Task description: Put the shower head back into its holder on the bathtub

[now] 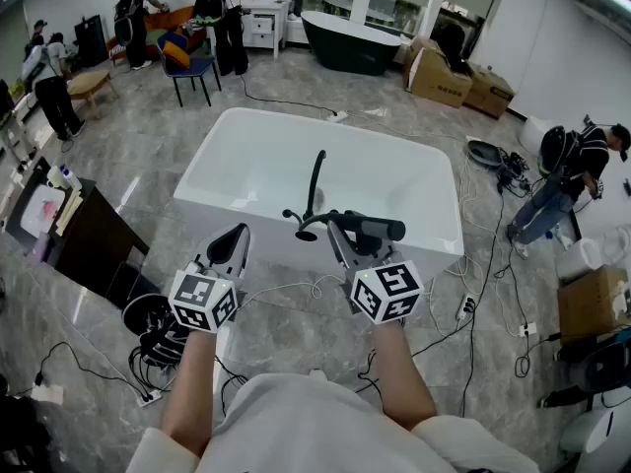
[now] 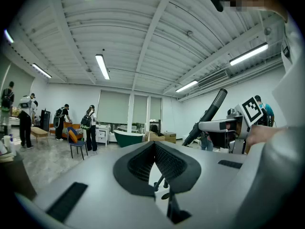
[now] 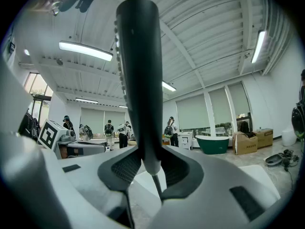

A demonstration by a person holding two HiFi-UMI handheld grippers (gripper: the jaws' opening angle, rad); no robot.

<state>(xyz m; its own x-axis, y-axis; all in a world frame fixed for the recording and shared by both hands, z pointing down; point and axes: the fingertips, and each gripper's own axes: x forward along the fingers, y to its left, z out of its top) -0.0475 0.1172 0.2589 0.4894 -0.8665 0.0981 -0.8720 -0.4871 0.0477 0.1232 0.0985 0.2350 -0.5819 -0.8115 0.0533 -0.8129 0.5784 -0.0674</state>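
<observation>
- The shower head (image 3: 138, 80) is gripped near its lower end by the fingers of the right gripper (image 3: 148, 165). With so low a hold, it could be levered loose by any knock on its long free end.
- A thin hose (image 3: 156, 187) trails from that end and could be snagged.
- The left gripper (image 2: 154, 149), fingers closed on nothing, offers no support.
- The wand is held over the near rim of the bathtub (image 1: 444, 230), beside the black tap fitting (image 1: 314, 190). The holder cannot be picked out, so the spout could be struck.
</observation>
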